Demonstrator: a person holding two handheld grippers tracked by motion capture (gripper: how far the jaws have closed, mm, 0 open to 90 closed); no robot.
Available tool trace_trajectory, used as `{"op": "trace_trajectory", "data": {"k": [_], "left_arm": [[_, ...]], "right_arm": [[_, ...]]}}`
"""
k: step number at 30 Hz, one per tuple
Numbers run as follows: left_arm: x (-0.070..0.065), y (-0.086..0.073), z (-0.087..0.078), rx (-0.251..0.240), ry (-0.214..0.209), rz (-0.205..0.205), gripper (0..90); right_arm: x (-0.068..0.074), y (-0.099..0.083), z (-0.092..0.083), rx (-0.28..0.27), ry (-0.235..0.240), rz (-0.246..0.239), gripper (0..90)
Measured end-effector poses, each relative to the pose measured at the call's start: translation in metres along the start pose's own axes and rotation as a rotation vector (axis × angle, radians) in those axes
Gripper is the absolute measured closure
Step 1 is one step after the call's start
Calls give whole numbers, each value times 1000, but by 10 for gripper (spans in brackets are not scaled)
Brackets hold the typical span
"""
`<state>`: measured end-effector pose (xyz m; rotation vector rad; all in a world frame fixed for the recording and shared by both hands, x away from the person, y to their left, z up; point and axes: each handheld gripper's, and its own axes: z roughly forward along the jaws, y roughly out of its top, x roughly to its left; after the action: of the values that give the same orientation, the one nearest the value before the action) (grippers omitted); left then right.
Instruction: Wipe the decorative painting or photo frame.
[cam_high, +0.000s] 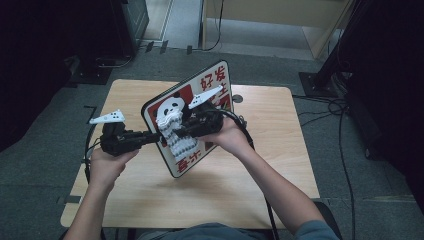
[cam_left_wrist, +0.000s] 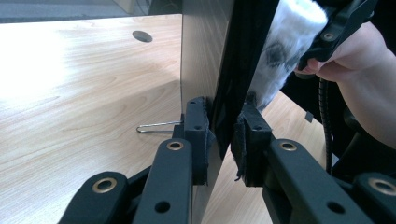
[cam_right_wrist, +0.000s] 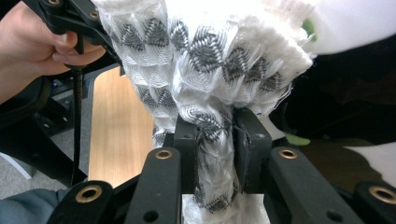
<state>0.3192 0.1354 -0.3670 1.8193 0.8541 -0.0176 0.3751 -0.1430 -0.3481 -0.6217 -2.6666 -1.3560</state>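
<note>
1. Nearest to the person, two bare forearms reach in over the wooden bench (cam_high: 150, 200), each hand gripping a black tool.
2. The left gripper (cam_high: 159, 134) is held level and points toward the middle of the bench. Its fingers (cam_left_wrist: 196, 135) are drawn in narrow and clamp the lower edge of the panda sign (cam_high: 175, 107), one pad on the plain back face and one on the printed front.
3. The sign is a flat board with rounded corners, printed with a panda and red characters. It stands tilted on edge, its bottom corner just above or on the bench; I cannot tell which.
4. The right gripper (cam_high: 176, 131) comes in from the other side and crosses in front of the sign's face. Its fingers (cam_right_wrist: 187, 154) are also narrow and pinch a bunched white cloth (cam_right_wrist: 210, 70) with a grey diamond weave.
5. The cloth lies against the printed front of the sign, over the panda's lower part.
6. A thin wire loop (cam_left_wrist: 156, 126) lies on the bench just behind the sign's back face.
7. Farther off, a round cable hole (cam_high: 237, 98) sits in the bench near its far edge, and beyond it cables (cam_high: 325, 107) trail over the grey carpet.
</note>
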Motion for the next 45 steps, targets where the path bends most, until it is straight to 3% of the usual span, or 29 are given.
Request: {"op": "trace_trajectory", "data": {"k": [45], "left_arm": [[0,0,0,3,-1,1,775]], "right_arm": [[-4,-42,21,68,-20,33,738]]}}
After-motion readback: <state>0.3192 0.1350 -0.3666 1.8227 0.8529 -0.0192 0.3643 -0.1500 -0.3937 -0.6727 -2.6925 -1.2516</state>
